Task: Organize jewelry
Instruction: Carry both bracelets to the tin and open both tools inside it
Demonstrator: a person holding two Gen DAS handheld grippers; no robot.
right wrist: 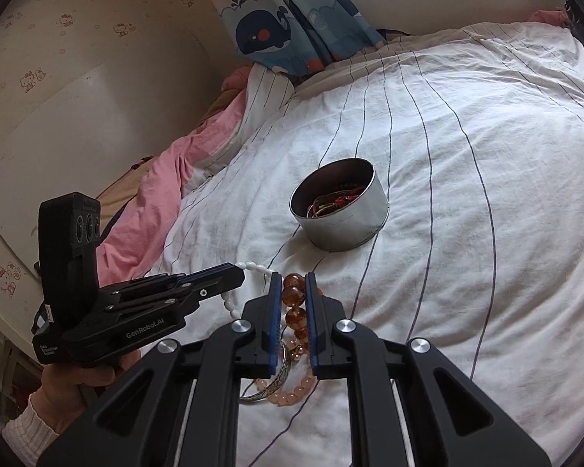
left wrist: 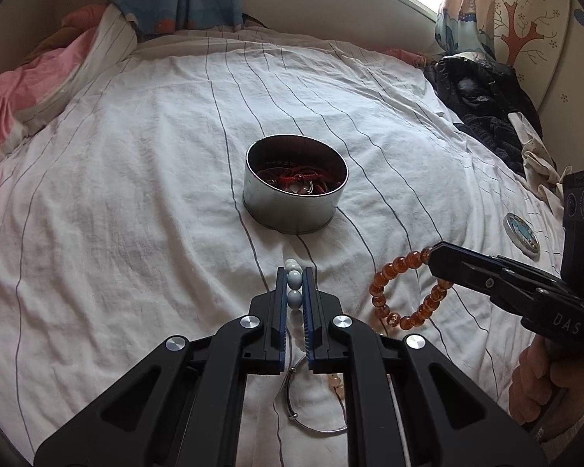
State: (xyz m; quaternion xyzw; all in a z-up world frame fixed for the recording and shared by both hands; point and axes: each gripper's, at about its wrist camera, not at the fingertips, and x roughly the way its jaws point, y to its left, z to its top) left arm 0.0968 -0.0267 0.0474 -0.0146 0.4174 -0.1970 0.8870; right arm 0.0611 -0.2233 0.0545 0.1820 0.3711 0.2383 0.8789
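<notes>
Just short of the round silver metal tin [left wrist: 296, 183] — red cords already inside — the left gripper [left wrist: 294, 284] pinches a white bead bracelet [left wrist: 294, 278], the right gripper [right wrist: 294, 292] an amber one [right wrist: 294, 303], while a silver bangle [left wrist: 311, 408] and pink beads [right wrist: 292, 391] still wait on the sheet.
</notes>
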